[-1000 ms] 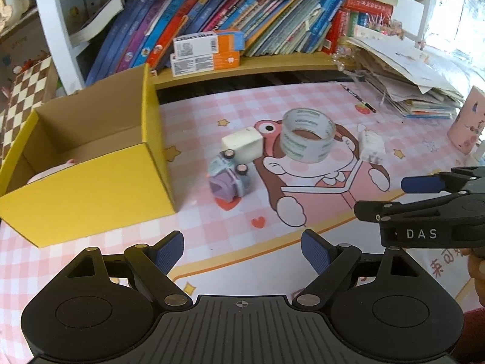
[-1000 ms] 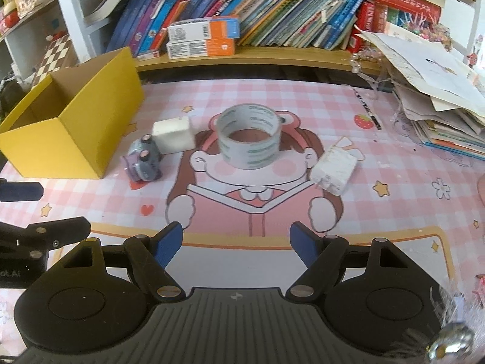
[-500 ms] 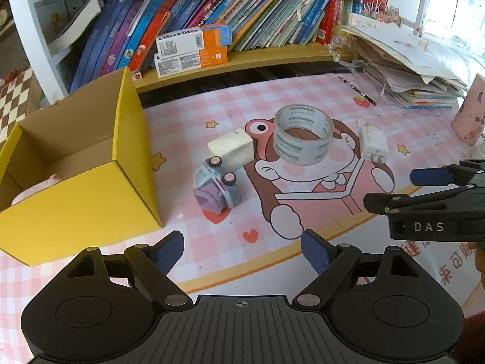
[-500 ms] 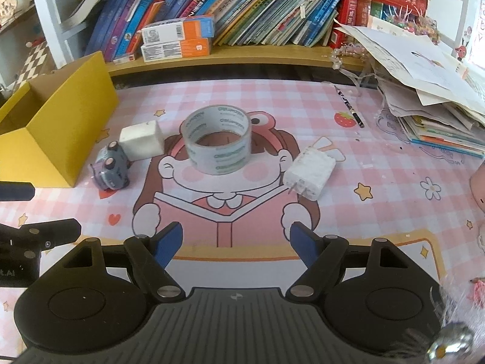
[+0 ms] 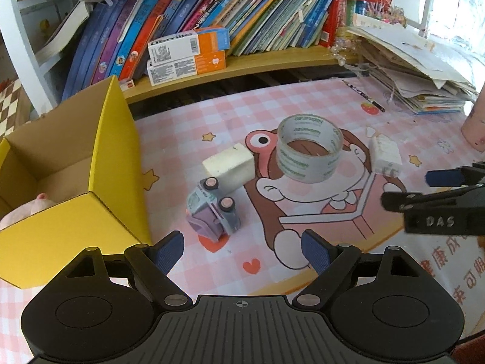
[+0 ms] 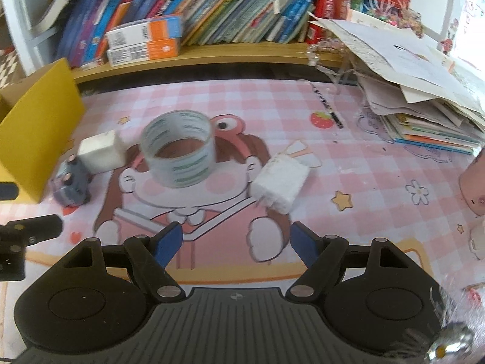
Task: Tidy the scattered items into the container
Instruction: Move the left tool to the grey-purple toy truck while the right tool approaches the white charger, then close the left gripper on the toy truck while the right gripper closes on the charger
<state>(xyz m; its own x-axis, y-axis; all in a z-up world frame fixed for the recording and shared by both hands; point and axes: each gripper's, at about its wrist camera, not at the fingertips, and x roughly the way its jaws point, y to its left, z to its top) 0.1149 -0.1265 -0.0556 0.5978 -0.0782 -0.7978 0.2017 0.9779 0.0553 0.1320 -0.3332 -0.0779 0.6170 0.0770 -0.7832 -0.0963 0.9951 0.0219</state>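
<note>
A yellow cardboard box stands open at the left with a pink item inside; it also shows in the right wrist view. On the pink mat lie a purple toy car, a cream block, a clear tape roll and a white packet. My left gripper is open and empty, just short of the toy car. My right gripper is open and empty, just short of the white packet.
A wooden shelf of books with two orange-and-white boxes runs along the back. A pile of papers sits at the right, a pen beside it. A pink cup stands at the right edge.
Both grippers have moved forward toward the items, which look larger. The right wrist view has shifted right, toward the white packet. Both stay open.
</note>
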